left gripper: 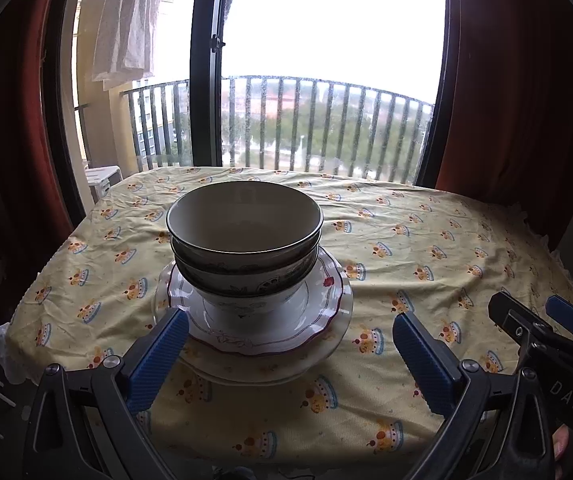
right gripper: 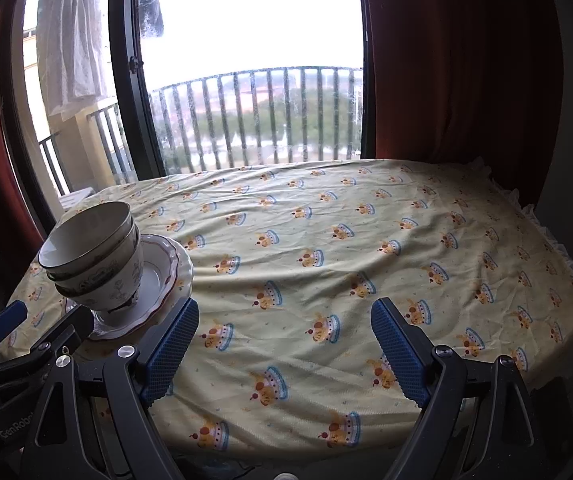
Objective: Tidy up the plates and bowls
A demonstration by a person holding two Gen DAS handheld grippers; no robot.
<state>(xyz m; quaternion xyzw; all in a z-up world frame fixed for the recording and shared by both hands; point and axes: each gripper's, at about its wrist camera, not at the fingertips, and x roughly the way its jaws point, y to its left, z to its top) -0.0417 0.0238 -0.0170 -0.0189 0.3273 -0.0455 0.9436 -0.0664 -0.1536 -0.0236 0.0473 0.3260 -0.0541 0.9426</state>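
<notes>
Nested bowls [left gripper: 242,236] on stacked plates [left gripper: 326,300], on the table [left gripper: 426,248], window [left gripper: 326,60] behind

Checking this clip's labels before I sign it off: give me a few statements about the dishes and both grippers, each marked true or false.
1. The bowls are nested one inside another. True.
2. The bowl stack stands directly on the tablecloth. False: it stands on the stacked plates, which lie on the cloth.
3. The left gripper is open with nothing clamped between its pads. True.
4. The right gripper is shut on a plate. False: its jaws stand wide open over bare cloth, to the right of the dishes.
5. The top bowl holds food. False: it looks empty.
6. The upper plate has a wavy, dark-red-edged rim. True.
</notes>
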